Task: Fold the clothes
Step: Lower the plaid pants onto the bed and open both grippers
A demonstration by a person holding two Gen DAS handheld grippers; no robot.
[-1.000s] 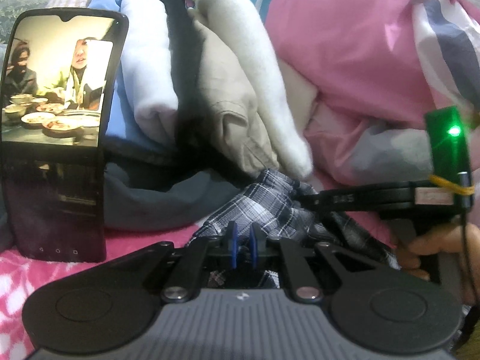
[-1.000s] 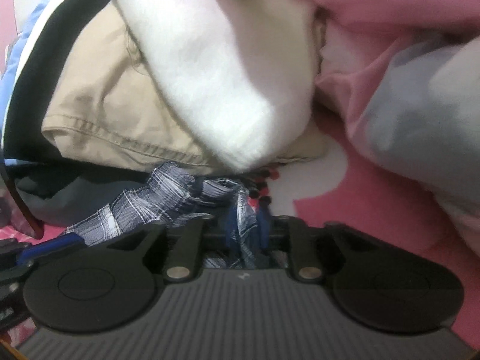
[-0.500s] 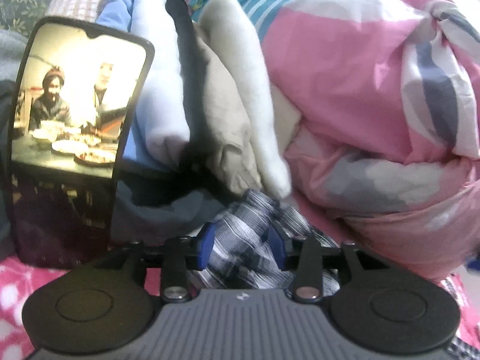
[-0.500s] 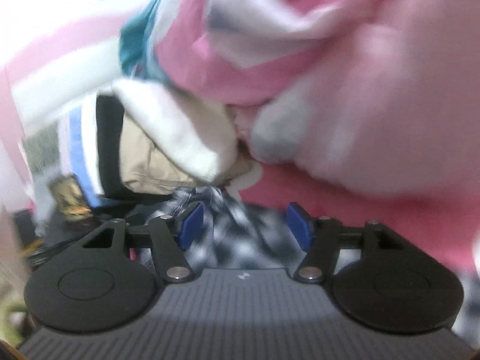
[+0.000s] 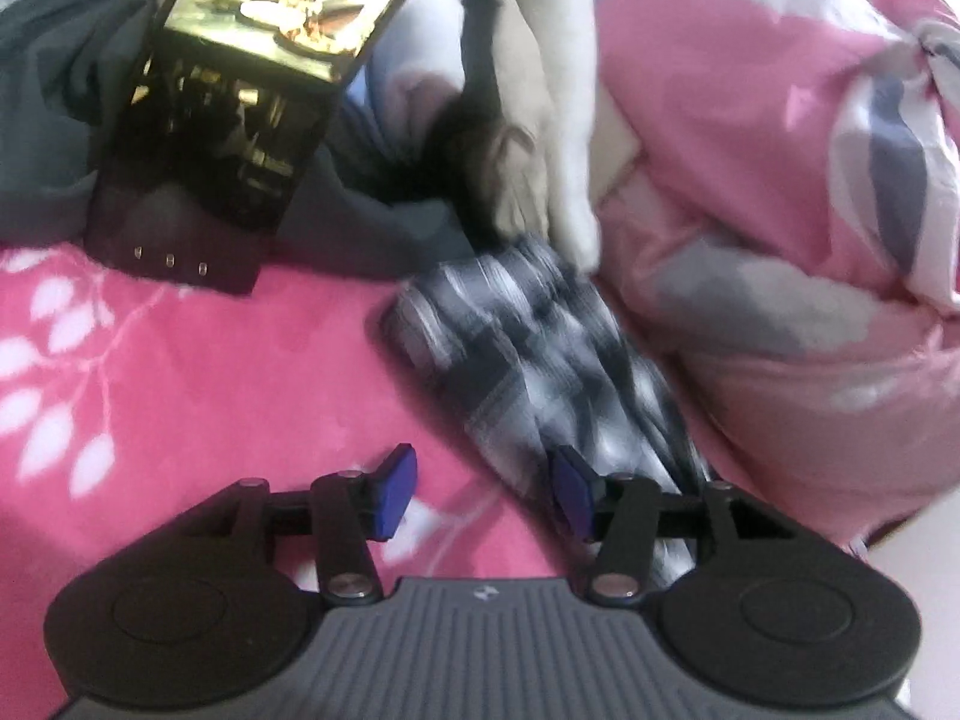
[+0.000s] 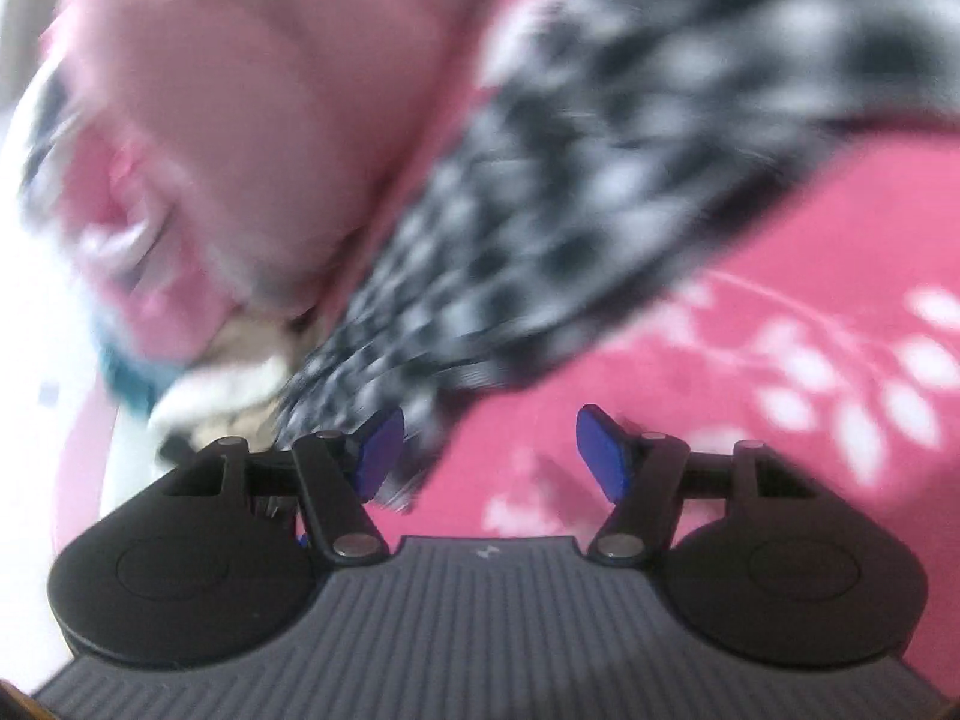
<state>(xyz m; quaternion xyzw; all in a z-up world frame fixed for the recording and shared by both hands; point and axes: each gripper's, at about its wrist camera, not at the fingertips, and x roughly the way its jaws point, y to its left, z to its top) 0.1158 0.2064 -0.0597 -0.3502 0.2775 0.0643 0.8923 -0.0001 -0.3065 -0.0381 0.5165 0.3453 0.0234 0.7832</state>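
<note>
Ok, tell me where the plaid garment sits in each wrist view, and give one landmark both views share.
Left wrist view: the plaid garment runs from centre down to the right blue pad, beside the pink quilt.
Right wrist view: plaid garment, blurred, crosses from upper right down to the left blue pad.
Shared landmark: the pink leaf-print sheet under it.

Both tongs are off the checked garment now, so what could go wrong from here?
1. The black-and-white checked cloth garment lies bunched against the pink patterned quilt; a regrasp by the left tongs, whose jaws are opening with nothing between them, might catch the quilt too.
2. The black smartphone with a lit screen leans on the grey cloth behind it; tugging nearby clothes could topple it.
3. The right wrist view is blurred, so aiming the open right tongs is uncertain.
</note>
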